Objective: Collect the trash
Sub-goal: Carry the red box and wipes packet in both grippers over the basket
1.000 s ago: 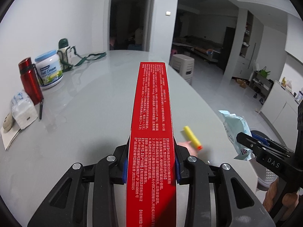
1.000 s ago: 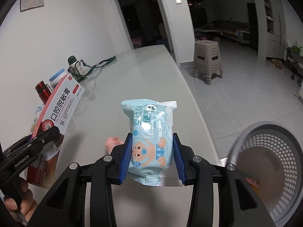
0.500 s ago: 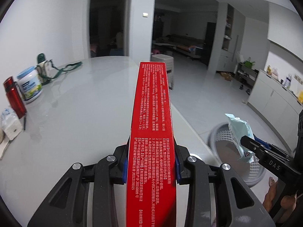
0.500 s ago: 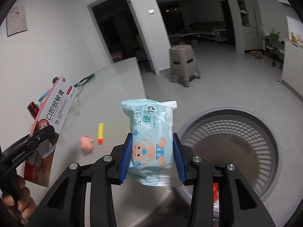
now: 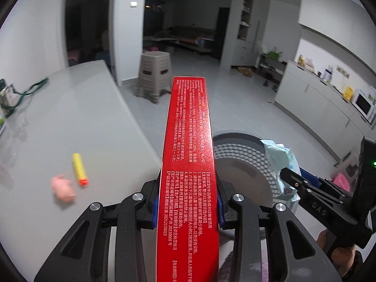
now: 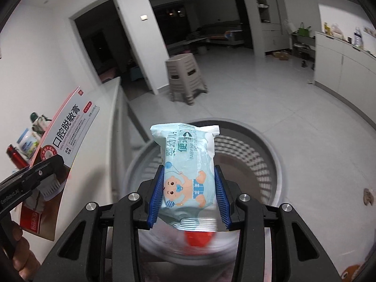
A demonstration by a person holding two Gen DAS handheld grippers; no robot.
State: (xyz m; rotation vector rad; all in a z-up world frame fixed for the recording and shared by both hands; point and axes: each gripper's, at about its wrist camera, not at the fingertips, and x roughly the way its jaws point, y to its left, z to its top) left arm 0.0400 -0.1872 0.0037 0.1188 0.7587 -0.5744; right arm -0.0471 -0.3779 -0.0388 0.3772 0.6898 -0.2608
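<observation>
The red box (image 5: 190, 159) is clamped edge-up between the pads of the left gripper (image 5: 187, 208), held out past the table (image 5: 70, 127) edge. The wipes pack (image 6: 188, 164) (baby cartoon facing up) is pinched by the right gripper (image 6: 189, 199) directly above the basket (image 6: 270, 145). On the table, a yellow dart (image 5: 79, 166) is seen just beside a pink toy (image 5: 63, 188).

Box (image 5: 189, 164) sitting between left gripper (image 5: 186, 205) pads, projecting forward past table (image 5: 70, 127) edge. Wipes pack (image 6: 188, 171) sitting between right gripper (image 6: 189, 197) pads, hanging over basket (image 6: 270, 145) on floor, right of table. Foam dart (image 5: 79, 169) and pig toy (image 5: 63, 188) lying side by side on table, left of box. Stool (image 5: 154, 77) standing beyond table's far end.
</observation>
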